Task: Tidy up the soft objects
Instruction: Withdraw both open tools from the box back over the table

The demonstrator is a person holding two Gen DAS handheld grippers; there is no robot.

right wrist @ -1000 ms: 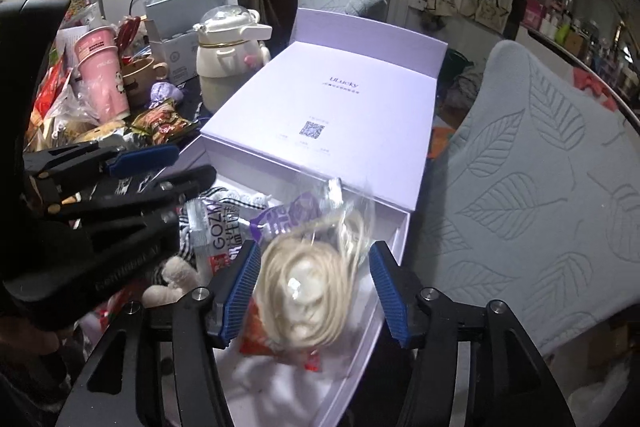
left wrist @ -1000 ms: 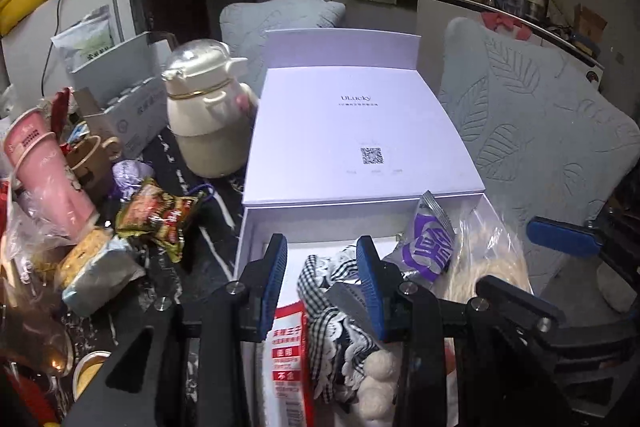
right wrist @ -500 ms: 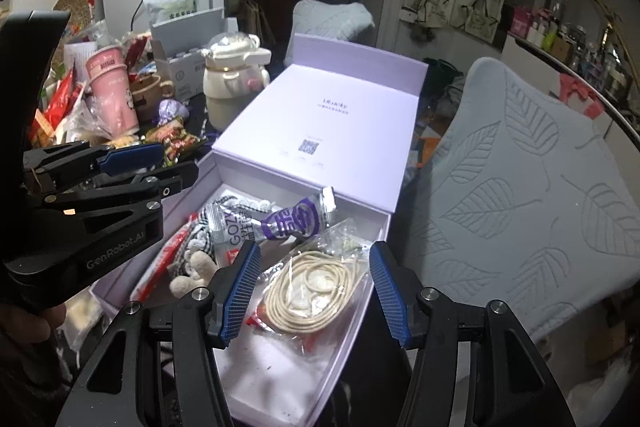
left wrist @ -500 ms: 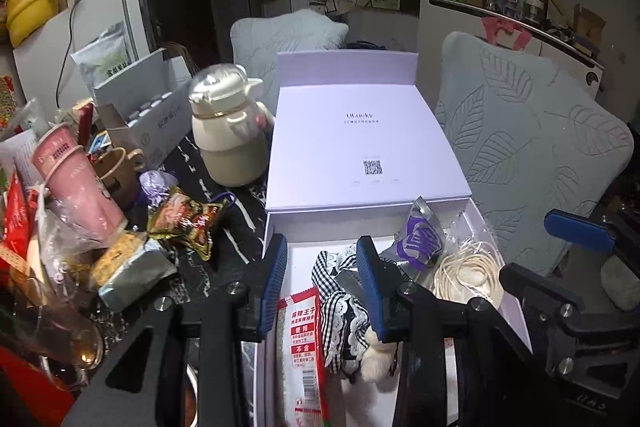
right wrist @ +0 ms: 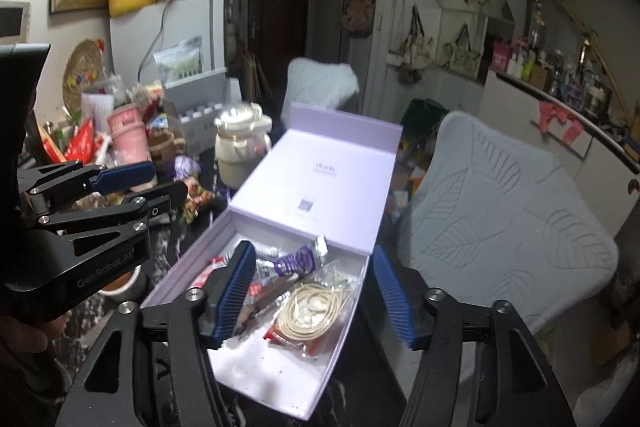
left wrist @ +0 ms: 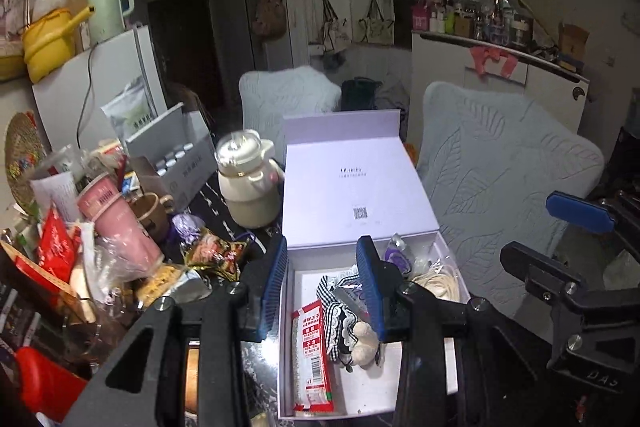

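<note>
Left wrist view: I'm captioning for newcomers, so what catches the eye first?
The open lavender box in the centre, lid flipped back, holding a red snack packet, checked cloth and a bagged cord coil. Left of it sit a cream kettle and heaped snack clutter.

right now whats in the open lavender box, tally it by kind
snack packets: 2, the red-and-white packet and the purple packet
clear bag of cream cord: 1
checked cloth with lace: 1
small plush toy: 1
total: 5 that can be told apart in the lavender box; anything under them is hidden
</note>
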